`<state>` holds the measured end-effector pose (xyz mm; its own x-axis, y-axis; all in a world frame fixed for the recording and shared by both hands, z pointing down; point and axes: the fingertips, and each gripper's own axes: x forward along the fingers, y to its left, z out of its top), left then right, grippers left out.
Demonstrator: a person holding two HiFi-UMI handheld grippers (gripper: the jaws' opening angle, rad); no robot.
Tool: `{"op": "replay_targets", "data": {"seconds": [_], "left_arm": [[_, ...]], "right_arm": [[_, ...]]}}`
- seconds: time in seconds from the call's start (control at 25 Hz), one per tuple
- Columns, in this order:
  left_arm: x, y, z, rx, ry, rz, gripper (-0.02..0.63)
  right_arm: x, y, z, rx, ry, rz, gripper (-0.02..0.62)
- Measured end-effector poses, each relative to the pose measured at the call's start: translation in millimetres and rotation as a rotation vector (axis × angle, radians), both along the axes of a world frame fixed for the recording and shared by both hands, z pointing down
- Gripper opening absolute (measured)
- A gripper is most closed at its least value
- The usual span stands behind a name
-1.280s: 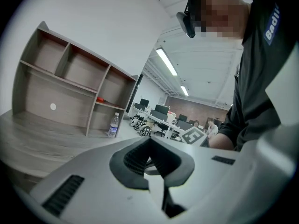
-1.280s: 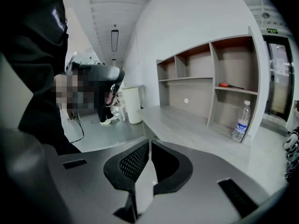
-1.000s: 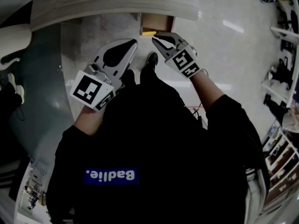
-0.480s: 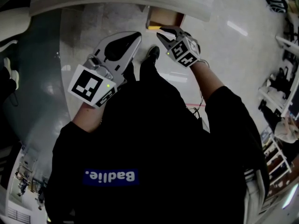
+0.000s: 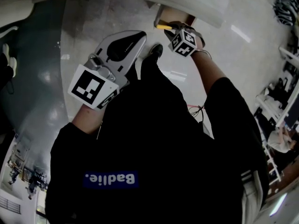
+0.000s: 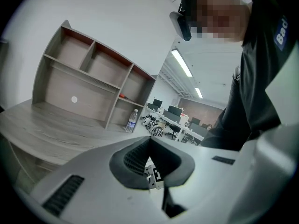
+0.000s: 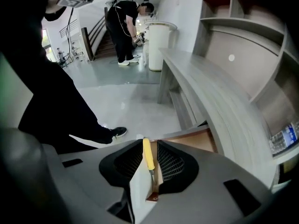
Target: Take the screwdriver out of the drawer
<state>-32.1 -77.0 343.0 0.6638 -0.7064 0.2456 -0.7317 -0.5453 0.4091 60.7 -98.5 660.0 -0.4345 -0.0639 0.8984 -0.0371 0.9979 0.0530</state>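
Screwdriver (image 7: 147,155) lying in open drawer (image 7: 198,141), between just-opening jaws of right gripper (image 7: 150,145), untouched: reaching step. Next: lower, clamp yellow handle. Left gripper (image 5: 139,35) idle, jaws together.

My reference is the grey wood-grain desk (image 7: 219,101). An open shelf unit (image 6: 93,78) stands on its top, with a water bottle (image 6: 132,120) in a lower bay. Glossy pale floor (image 7: 126,101) runs alongside the desk. At its far end I see a white cylinder (image 7: 159,43). Ceiling strip lights (image 6: 183,63) run beyond the desk.
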Motion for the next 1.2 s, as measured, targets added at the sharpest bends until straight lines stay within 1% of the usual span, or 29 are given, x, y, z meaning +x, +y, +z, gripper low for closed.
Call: {"op": "replay_targets", "data": {"seconds": [0.16, 0.28, 0.4, 0.52, 0.72, 1.2], "left_arm": [[-7.9, -1.1, 9.9, -0.014, -0.005, -0.007, -0.002], [-11.0, 0.8, 13.4, -0.027, -0.014, -0.008, -0.002], [-14.4, 3.1, 15.1, -0.043, -0.015, -0.007, -0.002], [-19.7, 3.2, 17.8, -0.048, -0.016, -0.015, -0.002], [-27.5, 3.7, 23.9, -0.054, -0.022, -0.033, -0.002], [-34.4, 15.0, 33.6, -0.072, -0.027, -0.061, -0.002]], "right_arm": [[1.6, 1.8, 30.3, -0.018, 0.077, -0.056, 0.120], [5.0, 3.9, 44.6, -0.012, 0.131, -0.102, 0.129], [6.9, 4.5, 53.8, 0.006, 0.172, -0.166, 0.135], [9.0, 4.0, 65.8, 0.001, 0.204, -0.198, 0.140], [10.6, 2.9, 82.9, -0.014, 0.235, -0.217, 0.141], [2.9, -3.4, 99.8, -0.058, 0.221, -0.184, 0.140]]}}
